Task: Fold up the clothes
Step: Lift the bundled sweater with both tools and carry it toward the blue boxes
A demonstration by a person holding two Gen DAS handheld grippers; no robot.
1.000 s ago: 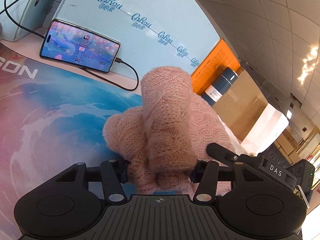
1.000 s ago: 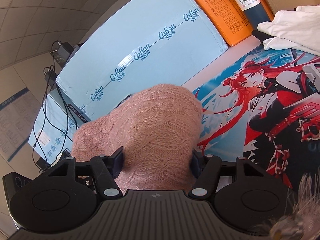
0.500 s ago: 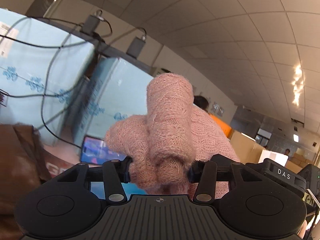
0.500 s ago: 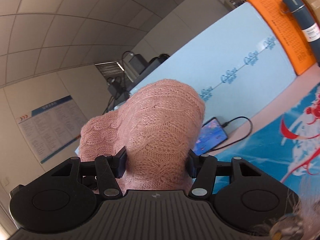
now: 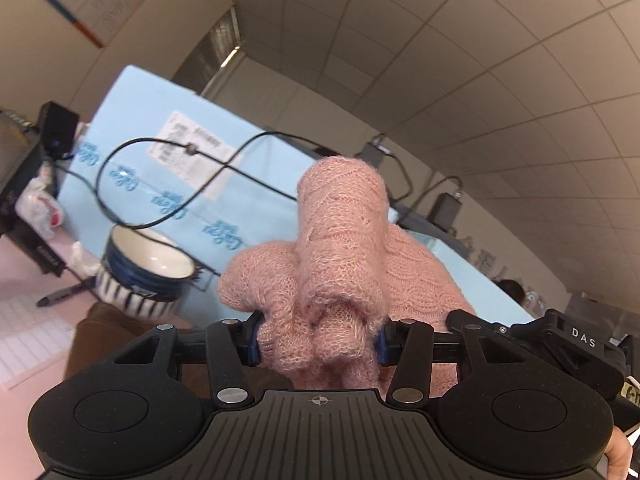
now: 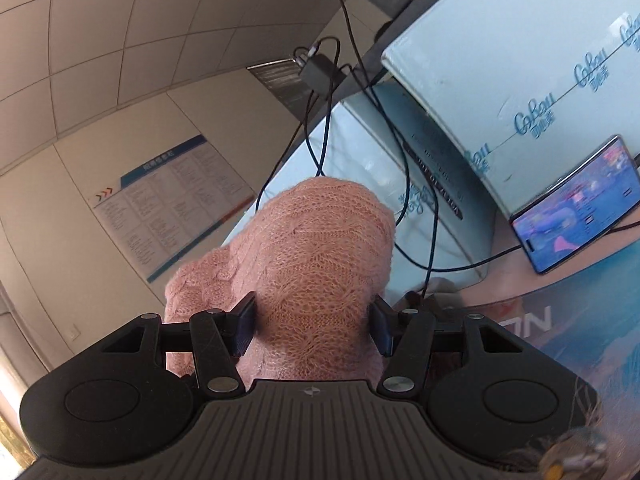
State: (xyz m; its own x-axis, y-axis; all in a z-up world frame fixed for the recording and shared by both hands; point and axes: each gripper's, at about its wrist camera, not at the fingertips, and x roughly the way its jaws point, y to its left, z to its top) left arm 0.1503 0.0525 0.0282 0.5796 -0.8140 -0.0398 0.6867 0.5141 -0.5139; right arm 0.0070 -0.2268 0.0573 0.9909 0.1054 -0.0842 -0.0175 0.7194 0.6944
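Note:
A pink knitted sweater is bunched between the jaws of my left gripper, which is shut on it. The same pink sweater fills the jaws of my right gripper, also shut on it. Both grippers hold it up in the air, tilted toward the ceiling. The other gripper's black body shows at the right of the left wrist view. The rest of the sweater hangs out of sight below.
Light blue boxes with cables stand behind. A blue and white bowl and a brown garment lie at the left. A lit phone leans on a blue box, above the printed table mat.
Both grippers have lifted the sweater off the table and swung left. The views tilted from the mat up to the ceiling; the bowl and wall poster came into view.

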